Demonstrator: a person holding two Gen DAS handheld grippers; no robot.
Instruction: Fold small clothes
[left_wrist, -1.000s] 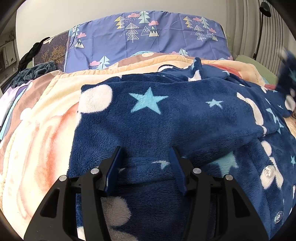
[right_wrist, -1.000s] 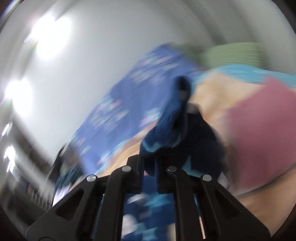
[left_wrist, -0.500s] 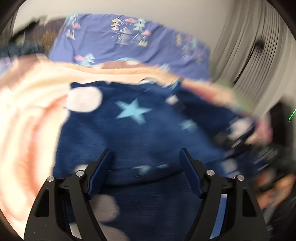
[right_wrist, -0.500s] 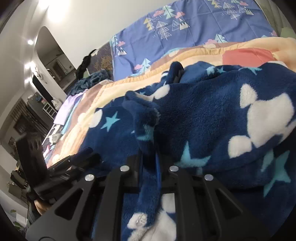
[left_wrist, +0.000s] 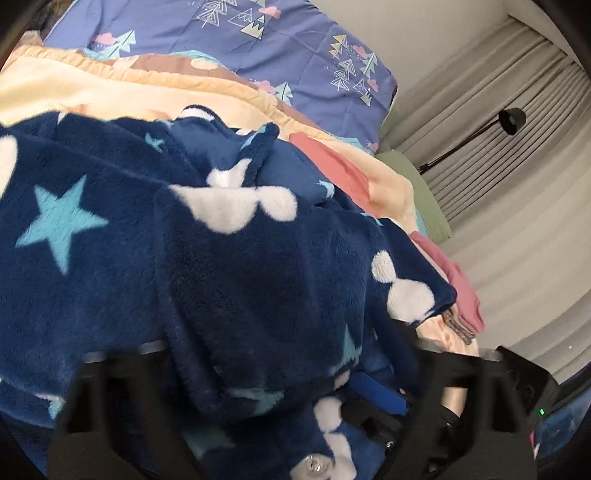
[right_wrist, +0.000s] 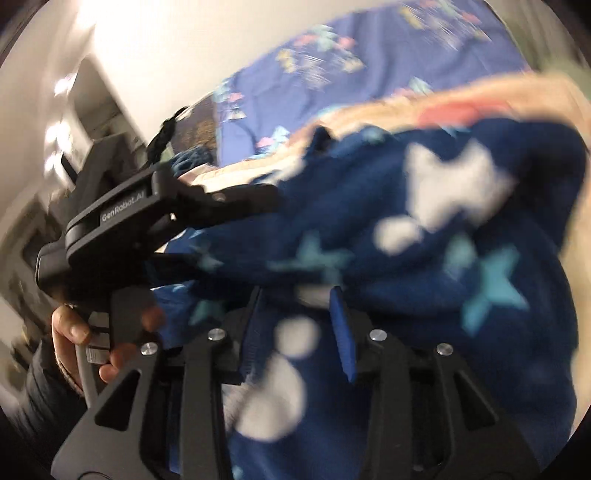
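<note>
A navy fleece garment with light-blue stars and white clouds lies rumpled on the bed. In the left wrist view a fold of it drapes over my left gripper, hiding both fingers; only the black frame shows. In the blurred right wrist view my left gripper reaches in from the left, its jaws closing with garment fabric between them. Whether the pads press on it is hidden. My right gripper hangs low over the garment with jaws opening. Its blue pads stand apart and fleece lies between and under them without being pinched.
A peach blanket covers the bed, with a blue tree-print pillow at its head. Pink cloth and green bedding lie at the right edge. Beyond are grey curtains and a black lamp. A person's hand holds the left gripper.
The right gripper came down from its raised position, and its jaws parted off the bunched fabric. The left view swung right, and a fold of the garment now covers the left fingers.
</note>
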